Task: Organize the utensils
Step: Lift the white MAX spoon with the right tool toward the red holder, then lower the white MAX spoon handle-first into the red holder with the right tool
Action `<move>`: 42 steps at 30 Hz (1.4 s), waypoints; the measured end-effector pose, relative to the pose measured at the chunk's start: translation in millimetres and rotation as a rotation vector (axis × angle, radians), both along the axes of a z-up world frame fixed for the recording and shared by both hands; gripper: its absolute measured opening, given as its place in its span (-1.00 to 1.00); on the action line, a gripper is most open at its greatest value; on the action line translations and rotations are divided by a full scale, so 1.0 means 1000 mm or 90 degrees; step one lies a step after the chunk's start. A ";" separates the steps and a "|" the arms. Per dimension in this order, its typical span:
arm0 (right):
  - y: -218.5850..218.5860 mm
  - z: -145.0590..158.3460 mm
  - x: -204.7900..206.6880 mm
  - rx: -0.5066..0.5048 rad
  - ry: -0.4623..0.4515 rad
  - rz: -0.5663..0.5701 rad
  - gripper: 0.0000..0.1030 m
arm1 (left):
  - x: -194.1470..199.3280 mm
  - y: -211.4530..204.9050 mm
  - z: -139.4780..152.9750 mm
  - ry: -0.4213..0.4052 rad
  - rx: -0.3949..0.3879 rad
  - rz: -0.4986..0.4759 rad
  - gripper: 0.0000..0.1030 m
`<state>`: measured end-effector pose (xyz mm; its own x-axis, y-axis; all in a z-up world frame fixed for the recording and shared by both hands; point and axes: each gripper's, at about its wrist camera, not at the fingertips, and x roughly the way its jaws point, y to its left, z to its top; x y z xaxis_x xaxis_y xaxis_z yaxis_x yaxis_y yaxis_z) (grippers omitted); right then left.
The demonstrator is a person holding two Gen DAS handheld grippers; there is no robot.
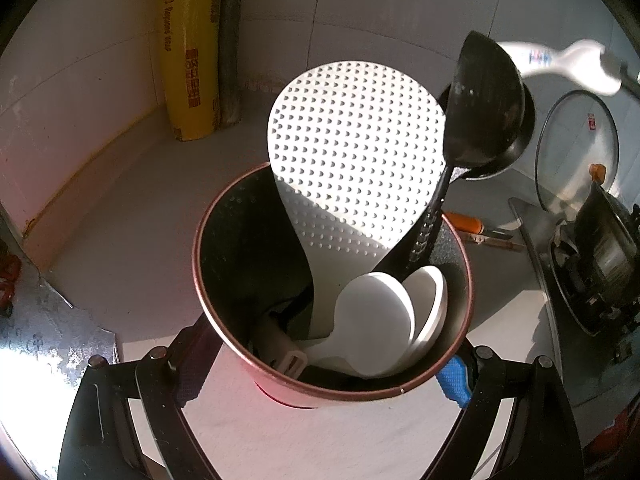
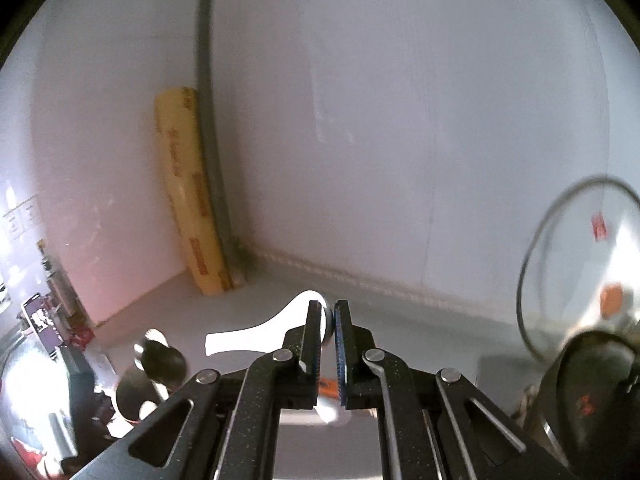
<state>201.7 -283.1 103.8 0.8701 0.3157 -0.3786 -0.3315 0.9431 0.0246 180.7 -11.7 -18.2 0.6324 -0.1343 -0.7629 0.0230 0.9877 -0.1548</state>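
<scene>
My left gripper [image 1: 320,364] is shut on a red utensil cup [image 1: 440,372] with a dark inside, its fingers on both sides of the cup near the base. The cup holds a white dimpled rice paddle [image 1: 352,152], a black ladle [image 1: 484,104] and white spoons [image 1: 376,320]. My right gripper [image 2: 328,320] is shut on a white spoon [image 2: 260,334], held in the air; the spoon's handle sticks out to the left. That spoon also shows blurred at the top right of the left wrist view [image 1: 560,64], above the cup. The cup and ladle [image 2: 160,360] show at the lower left.
A yellow roll of plastic wrap [image 1: 192,52] leans in the wall corner. A glass pot lid [image 1: 576,148] leans on the wall at the right, beside a stove with a dark pot [image 1: 600,256]. An orange-handled tool [image 1: 476,226] lies behind the cup on the white counter [image 1: 132,248].
</scene>
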 end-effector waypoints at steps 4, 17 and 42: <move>0.023 0.020 -0.016 -0.028 -0.044 0.043 -0.87 | -0.001 0.001 0.004 -0.008 -0.009 0.002 0.79; 0.107 0.002 -0.036 -0.173 -0.055 0.161 -0.87 | -0.012 0.005 0.008 -0.025 -0.055 -0.005 0.79; 0.150 -0.055 -0.048 -0.245 0.025 0.267 -0.82 | -0.007 0.016 0.004 -0.038 -0.102 -0.014 0.79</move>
<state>153.7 -133.1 49.2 0.6830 0.4640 -0.5641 -0.6852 0.6746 -0.2746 173.3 4.8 -14.3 0.6717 -0.2655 -0.6916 0.0578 0.9495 -0.3084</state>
